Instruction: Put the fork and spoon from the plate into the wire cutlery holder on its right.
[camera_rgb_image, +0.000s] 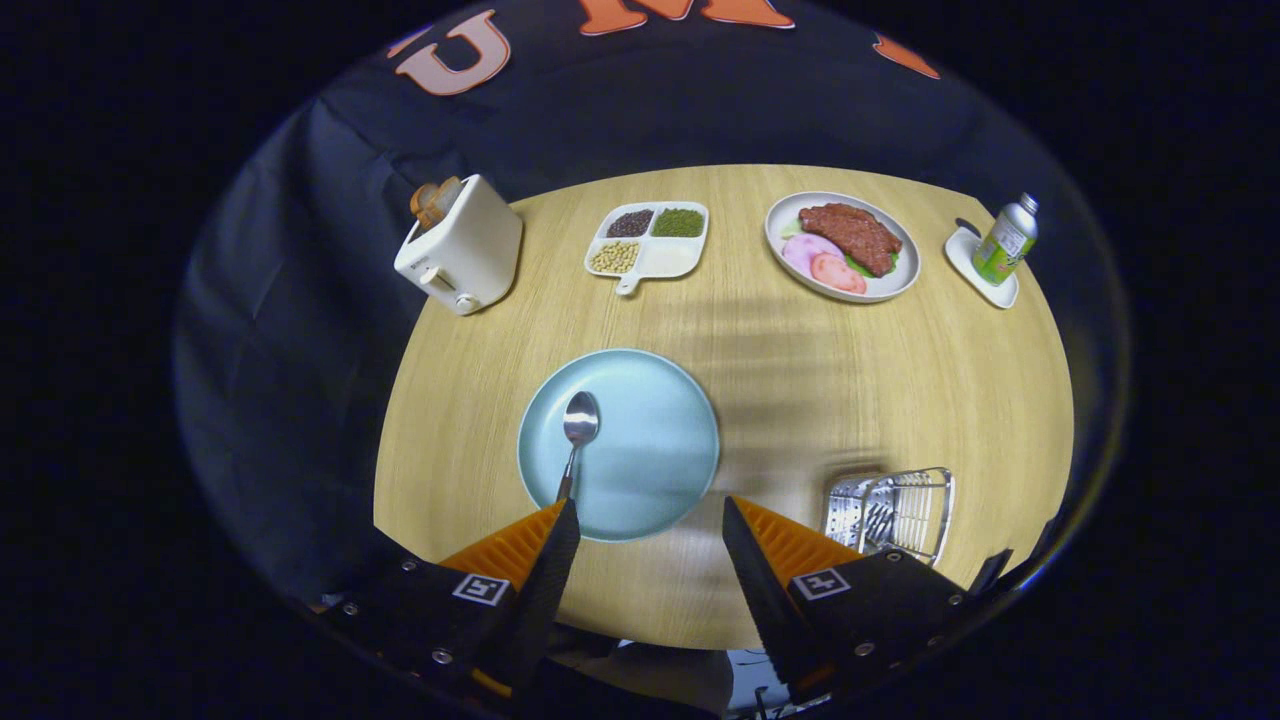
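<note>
Spoon (578, 432) on plate (650, 470); holder (893, 510) perhaps holds fork; gripper (648, 512) open.

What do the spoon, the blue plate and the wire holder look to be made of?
Spoon: polished metal, mirror-bright bowl. Plate: likely glazed ceramic or melamine, smooth pale blue with a soft sheen. Wire holder: shiny metal wire, probably chromed. Open gripper hangs above them.

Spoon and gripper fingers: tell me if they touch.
Cannot tell. In the gripper view the spoon handle ends right at one finger tip of the open gripper.
</note>
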